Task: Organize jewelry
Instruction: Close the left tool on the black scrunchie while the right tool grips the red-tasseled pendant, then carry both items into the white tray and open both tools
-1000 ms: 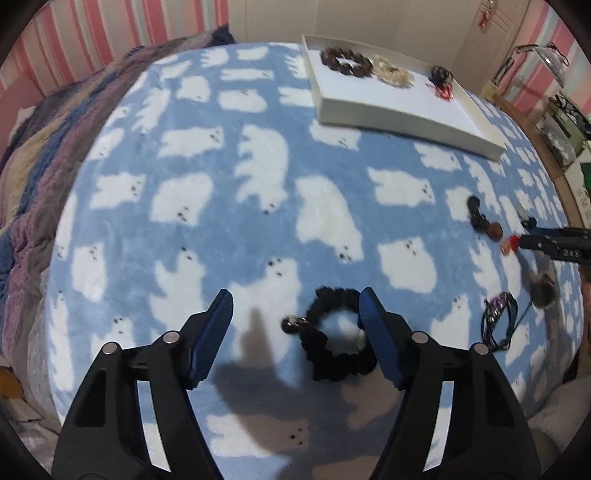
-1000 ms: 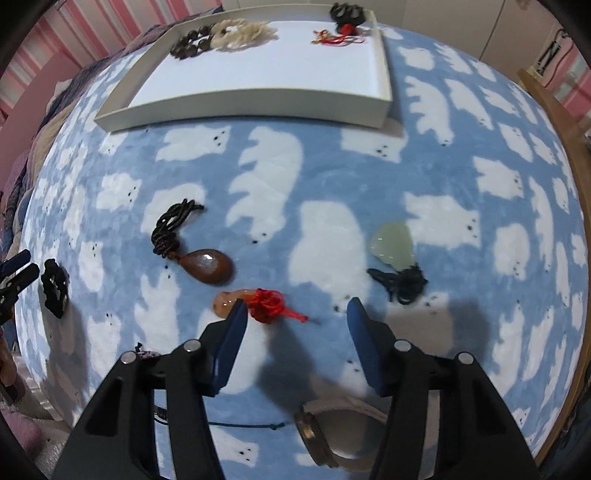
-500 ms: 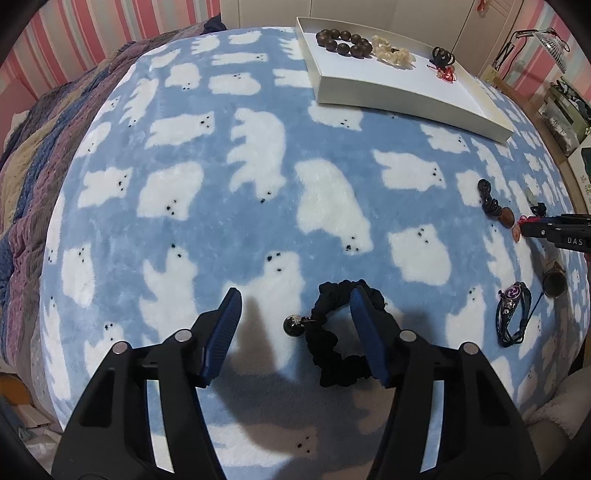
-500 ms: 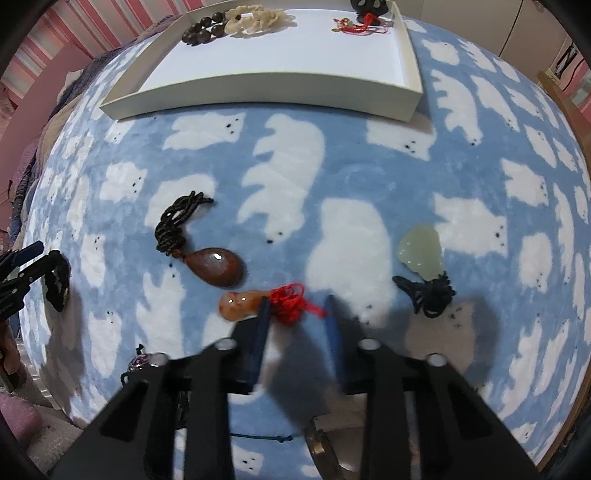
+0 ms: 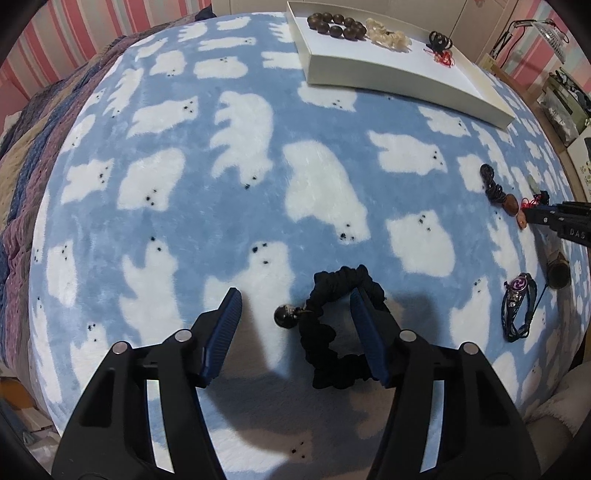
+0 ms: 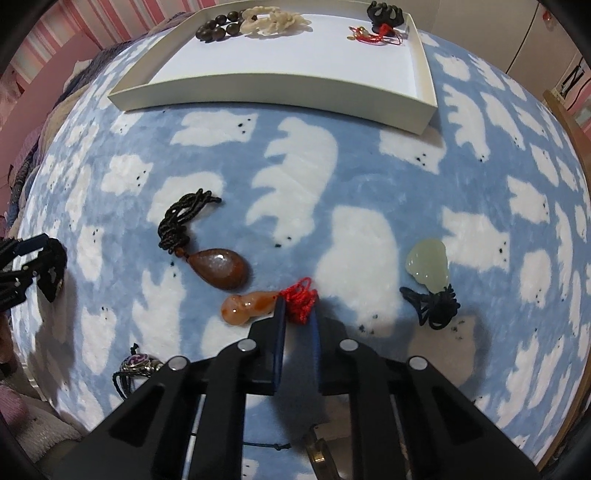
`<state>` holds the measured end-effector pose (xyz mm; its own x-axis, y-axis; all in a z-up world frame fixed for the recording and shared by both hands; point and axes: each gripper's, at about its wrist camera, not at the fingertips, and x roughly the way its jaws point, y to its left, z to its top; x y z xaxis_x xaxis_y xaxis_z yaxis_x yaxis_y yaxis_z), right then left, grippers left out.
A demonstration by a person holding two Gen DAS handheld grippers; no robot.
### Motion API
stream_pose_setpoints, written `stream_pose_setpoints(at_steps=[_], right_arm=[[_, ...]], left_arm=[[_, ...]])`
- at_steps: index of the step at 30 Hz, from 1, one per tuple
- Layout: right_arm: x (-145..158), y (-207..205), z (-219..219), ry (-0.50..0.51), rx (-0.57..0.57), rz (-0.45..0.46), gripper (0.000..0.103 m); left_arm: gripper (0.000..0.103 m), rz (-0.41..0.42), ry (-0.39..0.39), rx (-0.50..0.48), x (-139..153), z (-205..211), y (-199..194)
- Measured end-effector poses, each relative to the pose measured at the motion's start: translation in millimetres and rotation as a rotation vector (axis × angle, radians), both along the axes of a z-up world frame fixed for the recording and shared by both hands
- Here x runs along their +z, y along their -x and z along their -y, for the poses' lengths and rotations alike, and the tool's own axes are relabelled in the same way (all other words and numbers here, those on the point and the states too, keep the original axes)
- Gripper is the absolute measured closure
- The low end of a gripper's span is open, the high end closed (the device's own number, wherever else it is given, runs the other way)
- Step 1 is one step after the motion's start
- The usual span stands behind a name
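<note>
A black scrunchie bracelet (image 5: 321, 339) with a dark bead (image 5: 284, 315) lies on the polar-bear blanket. My left gripper (image 5: 295, 299) hovers open over it: the bead and the ring's left side sit between the pads, and the right pad covers its right side. In the right wrist view an orange gourd pendant (image 6: 247, 306) lies with its red cord (image 6: 299, 302) between the pads of my right gripper (image 6: 297, 314). Those jaws are closing and pinch the cord. The white tray (image 6: 258, 88) at the far side holds a dark bead bracelet (image 6: 218, 26) and a cream one (image 6: 273, 20).
A brown teardrop pendant (image 6: 221, 267) on black cord lies left of the gourd. A pale green pendant (image 6: 428, 264) lies to the right. A purple-charm cord bracelet (image 5: 519, 306) lies near the bed edge. A striped quilt (image 5: 22, 129) borders the left.
My right jaws have gone from wide apart to nearly together around the red cord. My left gripper has sunk a little over the scrunchie and narrowed slightly.
</note>
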<state>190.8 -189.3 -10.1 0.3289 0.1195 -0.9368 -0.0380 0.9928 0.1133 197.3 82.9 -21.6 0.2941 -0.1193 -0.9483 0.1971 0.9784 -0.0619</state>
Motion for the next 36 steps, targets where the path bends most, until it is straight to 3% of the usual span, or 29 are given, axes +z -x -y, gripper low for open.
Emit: stream_pose_setpoints(at_steps=[3,8,11,23,31,36], right_arm=[[0,-2,-2,-0.001,-0.002,0.004,0.09],[2,2,0,0.013,0.009,0.029,0.092],[2,3,2,0.014,0.011,0.034,0.093],[24,4,9,-0.002,0.0,0.119,0.094],[69,-3,12,0.021,-0.002,0.255,0.094],[103,-21,21,0.045,-0.035,0.351,0.094]], left_arm=[[0.046,0.002,-0.012,0.004,-2,1,-1],[0.075,0.016,-0.021,0.014,1,0,-3],[0.084,0.017,-0.012,0.029,3,-2,-4],[0.087,0.103,0.023,0.011,29,16,-7],[0.087,0.246,0.026,-0.009,80,47,-38],[0.087,0.251,0.054,-0.016,95,63,-71]])
